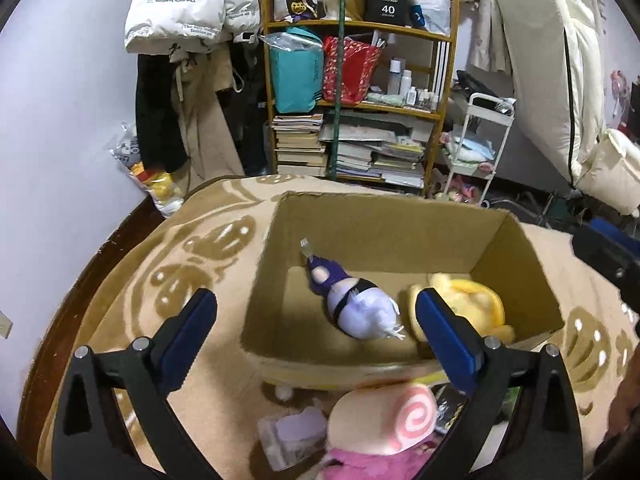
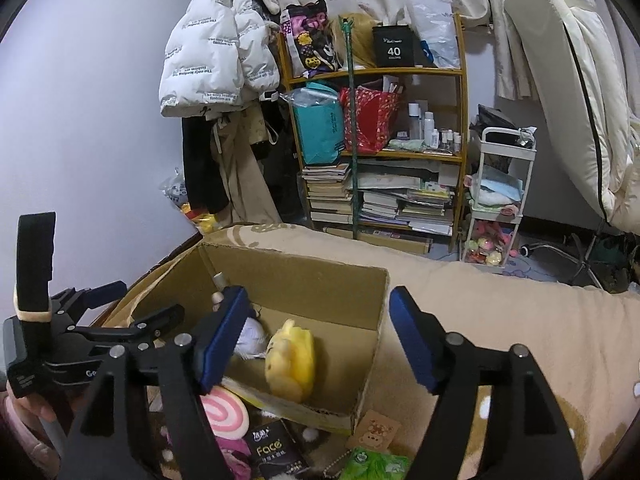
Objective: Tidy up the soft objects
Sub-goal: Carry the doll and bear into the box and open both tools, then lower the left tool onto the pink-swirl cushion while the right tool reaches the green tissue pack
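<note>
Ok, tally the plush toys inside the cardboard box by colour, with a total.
Purple and white: 1, the plush doll
Yellow: 1, the plush toy
Total in the cardboard box: 2

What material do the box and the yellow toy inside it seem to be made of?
Box: corrugated cardboard, matte brown; raw cut edges and a folded corner crease show.
Yellow toy: most likely plush fabric with soft filling; its surface looks fuzzy and its shape rounded and slumped. The filling itself cannot be seen.

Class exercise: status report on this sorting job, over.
Both tools open, empty. Yellow plush and purple doll in cardboard box. Pink swirl plush waits outside.
</note>
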Motion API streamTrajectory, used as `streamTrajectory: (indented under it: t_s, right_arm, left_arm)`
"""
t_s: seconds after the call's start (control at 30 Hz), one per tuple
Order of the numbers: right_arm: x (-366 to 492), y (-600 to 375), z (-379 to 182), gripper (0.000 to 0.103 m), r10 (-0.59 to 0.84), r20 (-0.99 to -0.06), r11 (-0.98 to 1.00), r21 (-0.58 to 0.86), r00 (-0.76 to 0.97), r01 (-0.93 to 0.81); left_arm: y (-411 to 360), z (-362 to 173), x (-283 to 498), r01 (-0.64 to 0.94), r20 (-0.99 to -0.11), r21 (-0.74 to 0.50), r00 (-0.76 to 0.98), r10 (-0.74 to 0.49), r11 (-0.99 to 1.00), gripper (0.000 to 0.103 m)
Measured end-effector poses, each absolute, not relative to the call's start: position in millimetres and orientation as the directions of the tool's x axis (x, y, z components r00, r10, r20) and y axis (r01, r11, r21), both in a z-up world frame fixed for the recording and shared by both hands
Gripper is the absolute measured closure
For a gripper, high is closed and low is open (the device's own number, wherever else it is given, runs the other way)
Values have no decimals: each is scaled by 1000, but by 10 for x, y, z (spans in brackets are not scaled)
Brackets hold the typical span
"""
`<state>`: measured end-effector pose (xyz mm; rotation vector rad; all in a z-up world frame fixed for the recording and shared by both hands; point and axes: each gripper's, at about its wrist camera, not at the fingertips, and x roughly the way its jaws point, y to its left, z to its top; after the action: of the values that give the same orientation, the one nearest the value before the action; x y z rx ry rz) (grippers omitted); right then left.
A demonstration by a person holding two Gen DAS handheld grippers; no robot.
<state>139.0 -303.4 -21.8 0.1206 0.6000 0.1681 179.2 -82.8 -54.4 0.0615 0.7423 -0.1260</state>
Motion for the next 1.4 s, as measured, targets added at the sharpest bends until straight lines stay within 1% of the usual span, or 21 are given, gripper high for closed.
streamTrajectory:
  t_s: [0.07, 0.17, 0.2, 0.27, 0.3, 0.6, 0.83, 0.97, 1.07, 1.27, 1.4]
  right_arm:
    - [1344, -3055, -209, 14, 198, -553, 978, 170, 809, -122]
    - [1244, -3082, -194, 8, 200, -550, 976, 189, 811, -112]
    - [1209, -3088, -190, 7, 200, -552, 975, 194, 810, -108]
    - [1153, -3092, -184, 1, 197, -553, 974, 202, 810, -99]
    - [1132, -3093, -182, 0, 195, -553, 974, 204, 810, -95]
    - [825, -3127, -123, 0, 172, -565, 974, 222, 807, -52]
    - [538, -3172, -108, 0, 137, -582, 975, 224, 802, -4]
    - [415, -3185, -67, 0, 91, -573, 978, 206, 814, 35]
    - [391, -3189, -64, 0, 85, -580, 977, 207, 810, 45]
    - [404, -3147, -112, 0, 55, -605, 986, 157, 794, 52]
    - [444, -3124, -184, 0, 53, -622, 986, 156, 781, 58]
  left_arm:
    - [-793, -534, 1758, 128, -681, 12, 727, -85, 992, 4]
    - [-772, -492, 1689, 132, -685, 15, 723, -86, 991, 4]
    - [-783, -474, 1660, 141, -687, 33, 722, -80, 989, 4]
    - [-802, -448, 1597, 152, -693, 62, 718, -67, 986, 4]
    - [-800, -442, 1567, 154, -695, 63, 716, -67, 986, 4]
    - [-788, -475, 1256, 158, -731, 79, 680, -50, 984, 4]
    - [-732, -401, 1069, 170, -748, 50, 659, -76, 984, 4]
    - [-715, -392, 1003, 177, -757, 47, 649, -80, 983, 4]
    - [-693, -396, 992, 168, -758, 53, 648, -69, 984, 4]
    - [-638, -426, 1019, 146, -769, 40, 637, -63, 988, 4]
    - [-669, -504, 1062, 149, -774, 45, 631, -60, 988, 4]
